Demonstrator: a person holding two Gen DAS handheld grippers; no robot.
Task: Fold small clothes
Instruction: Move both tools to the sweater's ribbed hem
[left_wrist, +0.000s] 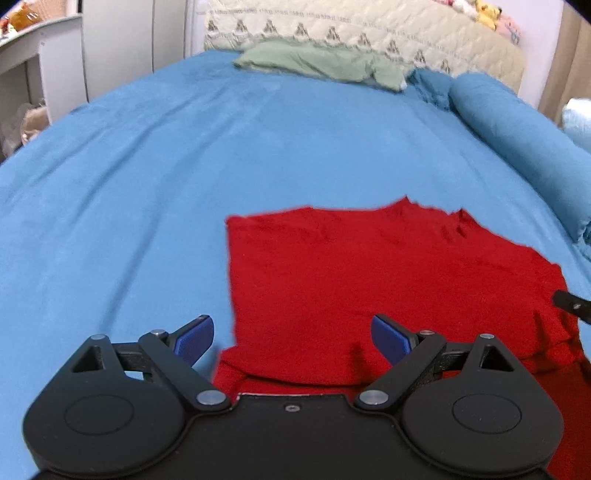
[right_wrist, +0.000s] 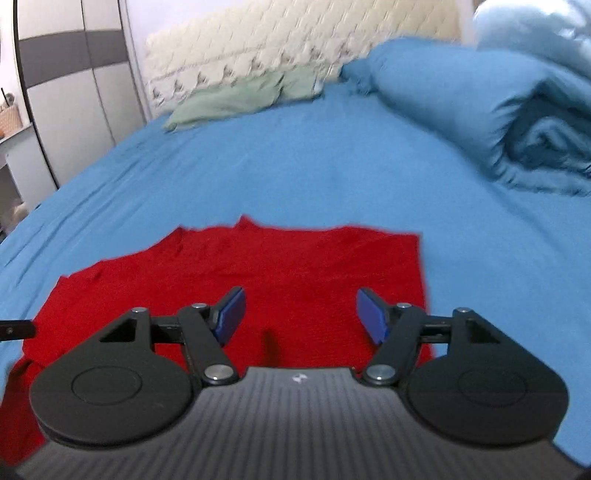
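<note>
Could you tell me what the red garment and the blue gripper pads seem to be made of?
Red garment: soft matte cloth, probably knit or fleece; it lies limp with creases and no shine. Left gripper's pads: seemingly rubber or textured plastic, with a fine ribbed surface.

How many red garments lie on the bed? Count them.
1. The red garment lies flat on the blue bed, near its front edge. Its near part is hidden by the grippers.
</note>
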